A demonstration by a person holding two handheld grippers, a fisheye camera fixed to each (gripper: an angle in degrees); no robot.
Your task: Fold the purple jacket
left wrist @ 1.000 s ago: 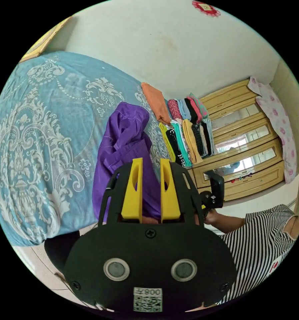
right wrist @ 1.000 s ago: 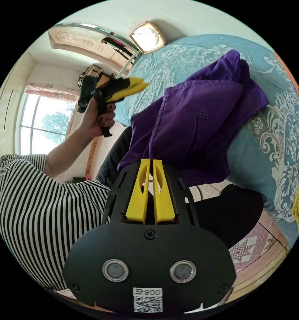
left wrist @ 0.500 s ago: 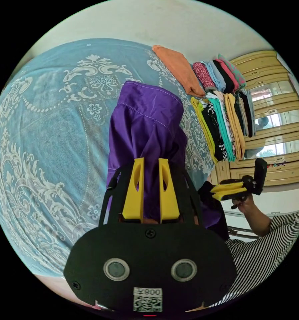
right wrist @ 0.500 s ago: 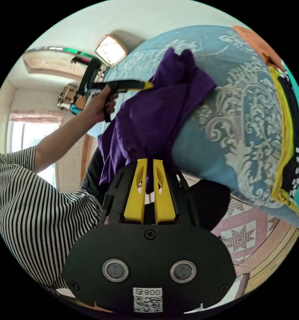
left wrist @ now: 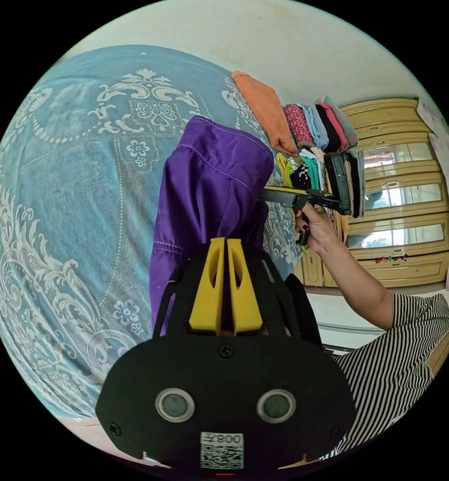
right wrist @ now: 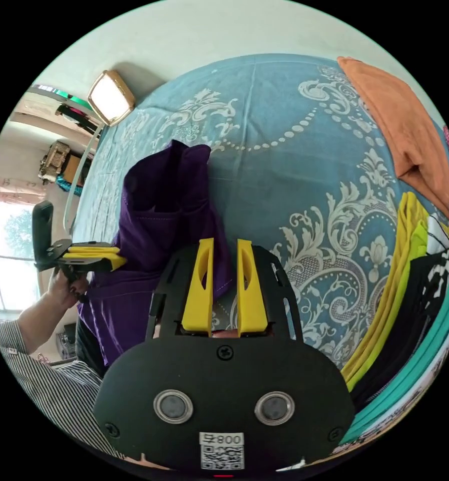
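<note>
Blue bedspread (left wrist: 69,200): left gripper (left wrist: 227,250) clamps purple jacket (left wrist: 209,190); right gripper (right wrist: 225,250) apart, empty.

Blue bedspread (left wrist: 74,200) with pale ornamental pattern, spread flat. Orange garment (right wrist: 399,125) laid near its edge; beside it, row of folded clothes (left wrist: 324,145) in mixed colours. Yellow and teal folded items (right wrist: 419,280) stacked at bedspread's edge. Wooden wardrobe (left wrist: 399,210) with mirrored panels beyond. Window (right wrist: 9,260) bright. Gold-framed square object (right wrist: 110,97) against wall.
</note>
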